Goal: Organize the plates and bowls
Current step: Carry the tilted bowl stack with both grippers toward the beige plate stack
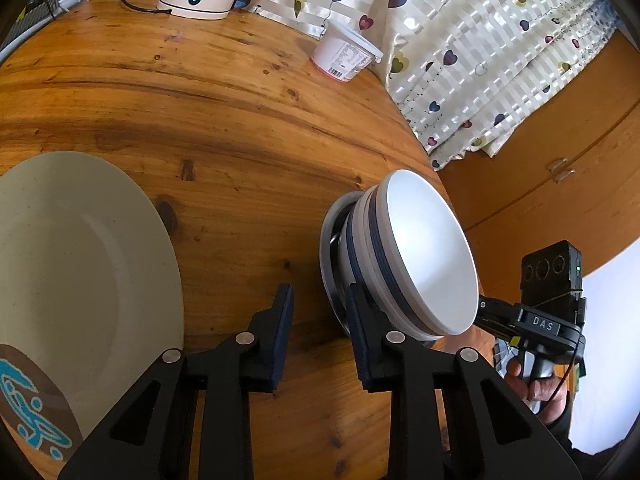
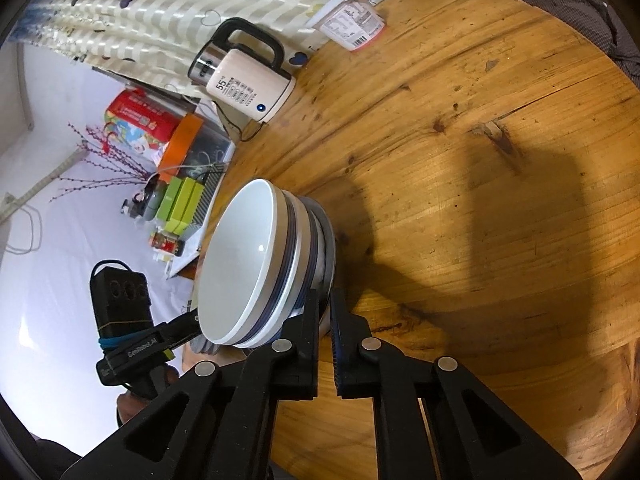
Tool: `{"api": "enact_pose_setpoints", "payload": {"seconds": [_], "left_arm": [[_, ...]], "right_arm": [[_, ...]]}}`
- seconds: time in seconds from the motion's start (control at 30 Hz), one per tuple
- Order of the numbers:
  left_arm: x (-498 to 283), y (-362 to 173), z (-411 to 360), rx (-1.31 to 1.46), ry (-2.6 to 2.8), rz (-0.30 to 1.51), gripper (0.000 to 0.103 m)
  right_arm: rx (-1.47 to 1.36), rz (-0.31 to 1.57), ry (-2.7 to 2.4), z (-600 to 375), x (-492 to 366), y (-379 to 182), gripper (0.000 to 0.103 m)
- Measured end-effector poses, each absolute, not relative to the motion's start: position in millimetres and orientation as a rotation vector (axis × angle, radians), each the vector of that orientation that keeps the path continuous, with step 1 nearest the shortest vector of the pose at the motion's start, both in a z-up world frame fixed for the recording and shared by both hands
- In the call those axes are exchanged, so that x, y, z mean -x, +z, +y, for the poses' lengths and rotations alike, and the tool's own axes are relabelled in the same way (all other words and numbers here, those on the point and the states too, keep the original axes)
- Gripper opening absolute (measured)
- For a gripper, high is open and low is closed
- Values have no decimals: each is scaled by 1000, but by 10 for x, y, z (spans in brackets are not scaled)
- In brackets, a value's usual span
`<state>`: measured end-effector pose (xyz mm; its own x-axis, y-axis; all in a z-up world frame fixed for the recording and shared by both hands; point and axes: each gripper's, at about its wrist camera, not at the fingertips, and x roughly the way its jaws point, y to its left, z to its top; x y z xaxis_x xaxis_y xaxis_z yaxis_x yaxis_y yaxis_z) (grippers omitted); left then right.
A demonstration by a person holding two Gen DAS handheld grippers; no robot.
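Two stacked bowls sit on a metal dish. One plate, one kettle, one tub.

- both views bright, colours warm; daylight feel, source itself not visible.
- right wrist view: broad dark shadow across the round wooden table, soft-edged, right of the stacked white bowls with navy bands.
- small specular spot inside the top bowl; left wrist view shows a wide soft sheen on the same stack.
- glossy striped curtain with heart print throws glare in bands.
- white background at left of right wrist view blown out, little detail.
- heavy fisheye bending; table edge curves, black vignette at corners.
- large cream ceramic plate evenly lit, slightly soft near frame edge.
- centre sharp, no motion blur.
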<state>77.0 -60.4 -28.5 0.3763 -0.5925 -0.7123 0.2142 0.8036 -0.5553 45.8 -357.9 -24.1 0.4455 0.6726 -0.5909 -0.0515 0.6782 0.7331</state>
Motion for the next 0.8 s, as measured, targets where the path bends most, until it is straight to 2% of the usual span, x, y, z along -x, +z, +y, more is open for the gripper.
{"api": "enact_pose_setpoints", "payload": {"seconds": [0.2,0.8], "left_arm": [[-757,-262,-639,398,-554,1058,15],[-802,-307,-646,435,-609,1061,10]], "right_arm": [[-718,1021,501,-3579,-470,-240,7],[-725,1012,485,-3607,-469,-235,6]]}}
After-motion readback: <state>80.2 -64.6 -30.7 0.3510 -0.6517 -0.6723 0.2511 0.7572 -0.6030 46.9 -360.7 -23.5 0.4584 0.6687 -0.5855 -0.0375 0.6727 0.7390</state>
